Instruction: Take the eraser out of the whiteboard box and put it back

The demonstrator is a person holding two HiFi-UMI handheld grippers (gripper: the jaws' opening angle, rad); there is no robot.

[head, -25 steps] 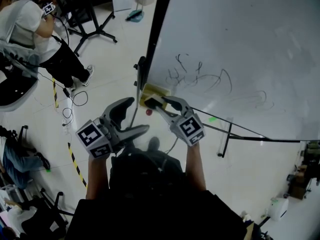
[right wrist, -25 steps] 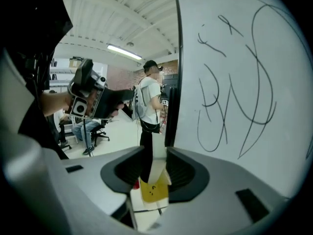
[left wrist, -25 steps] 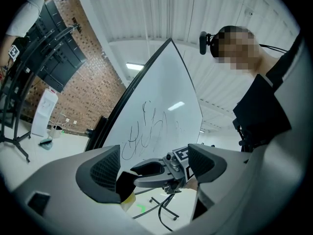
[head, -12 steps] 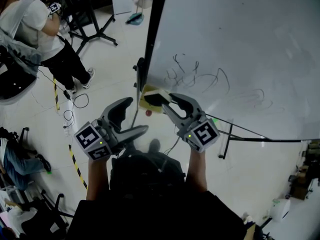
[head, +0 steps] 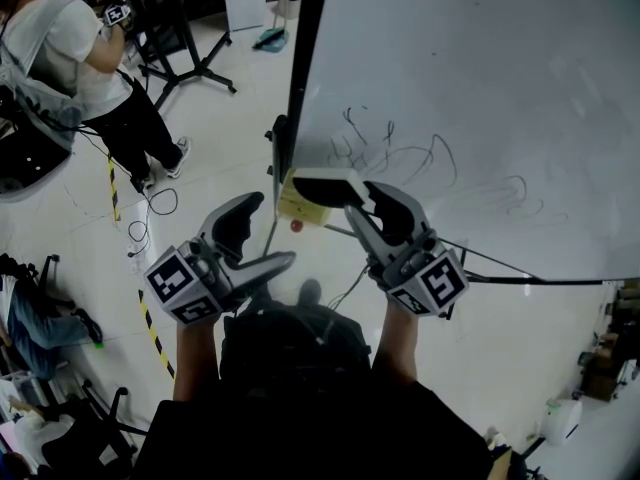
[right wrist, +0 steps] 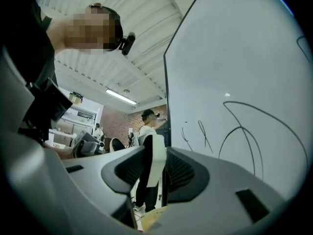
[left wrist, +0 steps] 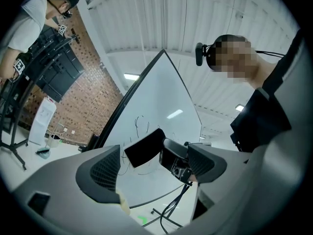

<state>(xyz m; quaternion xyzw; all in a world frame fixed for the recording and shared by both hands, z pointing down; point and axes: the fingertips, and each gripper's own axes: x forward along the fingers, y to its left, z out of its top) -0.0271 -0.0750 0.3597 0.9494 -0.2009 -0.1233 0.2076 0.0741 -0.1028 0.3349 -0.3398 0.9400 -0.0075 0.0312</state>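
My right gripper point(head: 352, 196) is shut on the eraser point(head: 322, 180), a white block with a black felt face, and holds it level in front of the whiteboard point(head: 480, 88). The eraser hangs just above the yellowish whiteboard box point(head: 298, 209) at the board's lower left corner. In the right gripper view the eraser point(right wrist: 154, 164) stands edge-on, pinched between both pads, with black scribbles on the board point(right wrist: 244, 82) beside it. My left gripper point(head: 270, 230) is open and empty, lower left of the box. From the left gripper view the eraser's black face point(left wrist: 144, 147) shows ahead.
A person in a white shirt point(head: 70, 48) stands at the upper left near black stands point(head: 190, 58). Cables and yellow-black tape point(head: 150, 328) lie on the floor. The board's stand legs point(head: 450, 278) run right of my right gripper. A small red thing point(head: 297, 225) sits below the box.
The right gripper has risen with the eraser, lifting it up from the box and tilting level. The left gripper has hardly moved.
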